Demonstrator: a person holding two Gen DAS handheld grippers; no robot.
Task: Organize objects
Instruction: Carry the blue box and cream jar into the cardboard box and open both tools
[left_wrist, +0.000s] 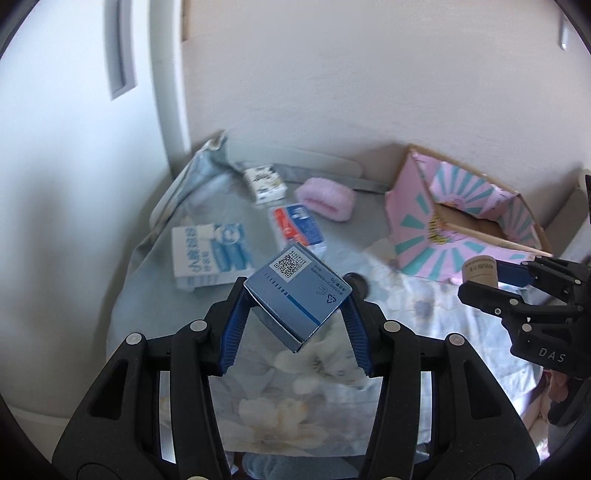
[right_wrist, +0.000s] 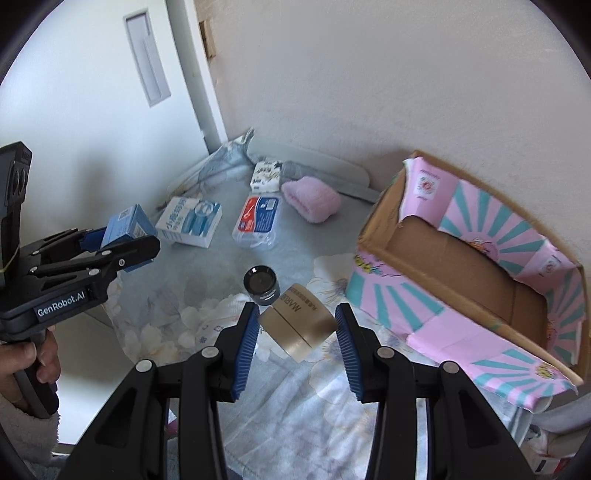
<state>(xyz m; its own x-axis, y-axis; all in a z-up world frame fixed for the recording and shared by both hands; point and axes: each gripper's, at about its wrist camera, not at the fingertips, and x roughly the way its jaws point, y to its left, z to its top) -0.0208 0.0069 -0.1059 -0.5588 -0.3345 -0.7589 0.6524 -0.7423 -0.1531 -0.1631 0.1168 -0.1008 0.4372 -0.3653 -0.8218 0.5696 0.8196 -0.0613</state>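
Note:
My left gripper (left_wrist: 297, 291) is shut on a small blue box (left_wrist: 295, 299) with a QR code, held above the bed; the same blue box (right_wrist: 127, 223) shows at the left of the right wrist view. My right gripper (right_wrist: 295, 314) is shut on a tan cardboard tube (right_wrist: 299, 321) printed with dark letters, and the tube (left_wrist: 480, 271) appears at the right of the left wrist view. A pink and teal cardboard box (right_wrist: 469, 266) stands open to the right, its inside bare brown card. A small black jar (right_wrist: 260, 284) sits on the floral sheet just beyond the tube.
On the bed lie a white and blue carton (right_wrist: 190, 221), a red and blue plastic packet (right_wrist: 258, 218), a pink fluffy item (right_wrist: 312, 199) and a small white patterned pack (right_wrist: 266, 175). A white wall and door frame close the far side. A hand (right_wrist: 26, 365) grips the left handle.

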